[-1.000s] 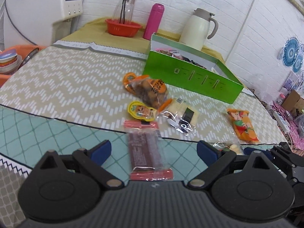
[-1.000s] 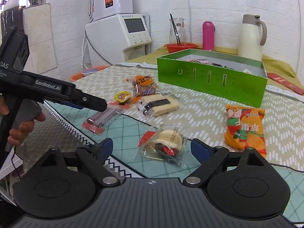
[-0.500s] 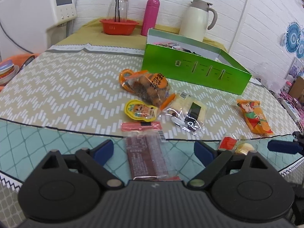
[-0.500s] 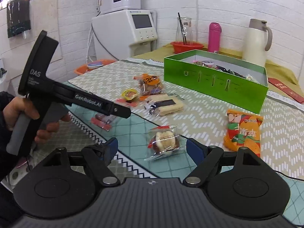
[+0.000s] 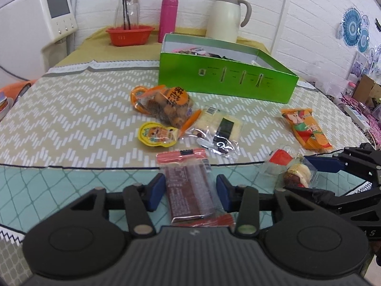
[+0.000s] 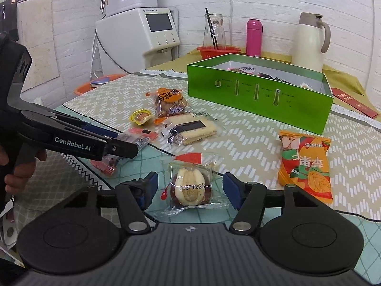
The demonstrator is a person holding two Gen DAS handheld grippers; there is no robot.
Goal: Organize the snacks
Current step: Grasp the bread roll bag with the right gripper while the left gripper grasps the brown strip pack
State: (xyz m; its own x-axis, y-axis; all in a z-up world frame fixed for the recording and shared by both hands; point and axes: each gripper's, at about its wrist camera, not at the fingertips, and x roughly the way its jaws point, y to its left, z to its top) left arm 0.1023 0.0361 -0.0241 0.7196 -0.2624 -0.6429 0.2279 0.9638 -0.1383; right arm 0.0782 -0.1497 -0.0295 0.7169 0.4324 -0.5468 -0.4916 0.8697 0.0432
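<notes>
A green box [image 5: 226, 76] with several snacks inside stands at the back of the table; it also shows in the right wrist view [image 6: 257, 95]. My left gripper [image 5: 189, 191] is open, its pads on either side of a long red-brown snack bar [image 5: 188, 186]. My right gripper [image 6: 189, 191] is open around a clear-wrapped round cake [image 6: 190, 188]. Loose on the cloth lie an orange bag of nuts [image 5: 166, 104], a yellow jelly cup [image 5: 156, 134], a cracker pack [image 5: 219, 126] and an orange packet [image 6: 304, 164].
A white dispenser [image 6: 142, 38], a red basket with a glass jug [image 5: 129, 33], a pink bottle [image 5: 169, 19] and a cream thermos [image 5: 226, 16] stand behind the box. The table edge runs close to both grippers.
Both grippers have moved forward and down over their snacks. The fingers of each have narrowed around the bar and the cake.
</notes>
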